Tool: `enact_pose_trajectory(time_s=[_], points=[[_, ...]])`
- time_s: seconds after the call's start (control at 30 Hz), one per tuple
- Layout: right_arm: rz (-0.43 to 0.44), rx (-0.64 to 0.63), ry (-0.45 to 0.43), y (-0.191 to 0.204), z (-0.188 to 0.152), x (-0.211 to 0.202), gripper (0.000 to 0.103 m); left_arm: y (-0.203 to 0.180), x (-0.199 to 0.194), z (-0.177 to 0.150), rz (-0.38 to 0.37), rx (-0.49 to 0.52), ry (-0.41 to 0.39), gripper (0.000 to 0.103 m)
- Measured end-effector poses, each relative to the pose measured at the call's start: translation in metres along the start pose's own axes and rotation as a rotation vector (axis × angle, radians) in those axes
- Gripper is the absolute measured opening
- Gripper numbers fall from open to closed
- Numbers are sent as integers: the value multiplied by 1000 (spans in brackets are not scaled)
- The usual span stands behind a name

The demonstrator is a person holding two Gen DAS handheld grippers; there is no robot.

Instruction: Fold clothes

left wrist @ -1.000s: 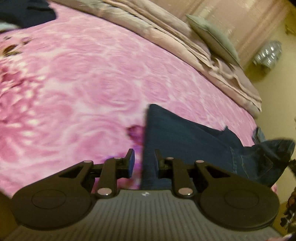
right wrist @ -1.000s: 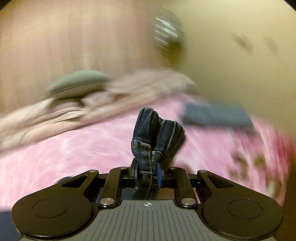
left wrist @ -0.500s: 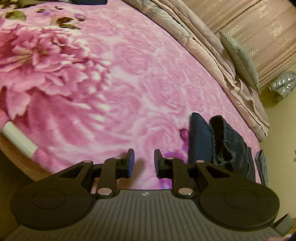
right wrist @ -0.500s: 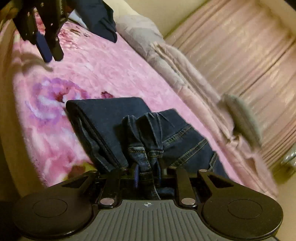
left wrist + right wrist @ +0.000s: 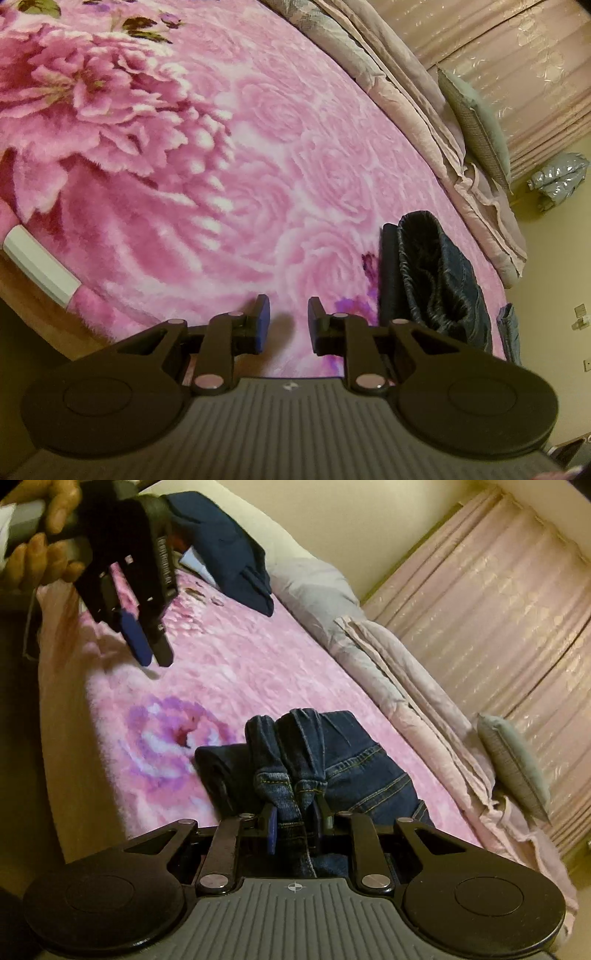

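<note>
Dark blue denim jeans, folded into a thick bundle, are laid on a plush pink blanket printed with large flowers, near its lower edge. In the right wrist view, two bunched hems of the jeans are pinched between the blue-padded fingers of the right gripper, which is pressed together on the cloth, and the hems are lifted above the folded layers beneath. The left gripper is held over the bare blanket just left of the jeans, with its jaws spread and nothing between them. In the right wrist view the same left gripper is seen at upper left, gripped by a bare hand and pointed down at the blanket. A navy garment is draped at the far end of the bed. A folded pale pink quilt is laid along the far side, a grey-green cushion is rested on it, and pinkish pleated curtains are hung behind.
</note>
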State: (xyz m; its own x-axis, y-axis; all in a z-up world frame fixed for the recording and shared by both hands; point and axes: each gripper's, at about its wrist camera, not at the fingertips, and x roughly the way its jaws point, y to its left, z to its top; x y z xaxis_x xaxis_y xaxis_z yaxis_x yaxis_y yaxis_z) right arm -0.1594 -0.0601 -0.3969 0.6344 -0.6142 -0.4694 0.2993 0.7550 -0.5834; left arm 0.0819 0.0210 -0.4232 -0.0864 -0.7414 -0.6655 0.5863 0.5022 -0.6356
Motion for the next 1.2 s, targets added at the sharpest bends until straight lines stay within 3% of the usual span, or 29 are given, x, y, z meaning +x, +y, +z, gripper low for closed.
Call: enact_pose_trajectory(time_s=[0.2, 0.43, 0.53, 0.57, 0.6, 0.63, 0.7, 0.8, 1.03, 1.1, 1.2], points=[[4, -14, -27, 1, 1, -21, 18, 0, 2, -1, 1, 4, -2, 18], [9, -62, 22, 27, -14, -20, 19, 0, 2, -1, 0, 8, 4, 18], [16, -79, 39, 31, -12, -18, 43, 0, 1, -2, 0, -3, 6, 18], [28, -64, 48, 29, -11, -19, 69, -1, 0, -2, 2, -4, 7, 18], [41, -37, 59, 25, -10, -22, 82, -2, -1, -2, 4, -6, 10, 19], [49, 5, 57, 18, -9, -26, 88, -3, -2, -3, 2, -7, 12, 20], [64, 128, 48, -1, -10, -38, 88, -6, -6, -4, -6, -10, 17, 25], [88, 431, 76, -49, -24, -52, 88, -15, -8, -4, -52, -18, 28, 32], [-82, 1245, 209, -162, -113, -69, 87, -45, 16, 1, -279, -95, 80, 52], [-99, 1365, 246, -175, -134, -67, 87, -57, 26, 1, -312, -83, 93, 59], [-99, 1459, 270, -183, -152, -66, 87, -77, 39, -2, -307, -18, 125, 59]])
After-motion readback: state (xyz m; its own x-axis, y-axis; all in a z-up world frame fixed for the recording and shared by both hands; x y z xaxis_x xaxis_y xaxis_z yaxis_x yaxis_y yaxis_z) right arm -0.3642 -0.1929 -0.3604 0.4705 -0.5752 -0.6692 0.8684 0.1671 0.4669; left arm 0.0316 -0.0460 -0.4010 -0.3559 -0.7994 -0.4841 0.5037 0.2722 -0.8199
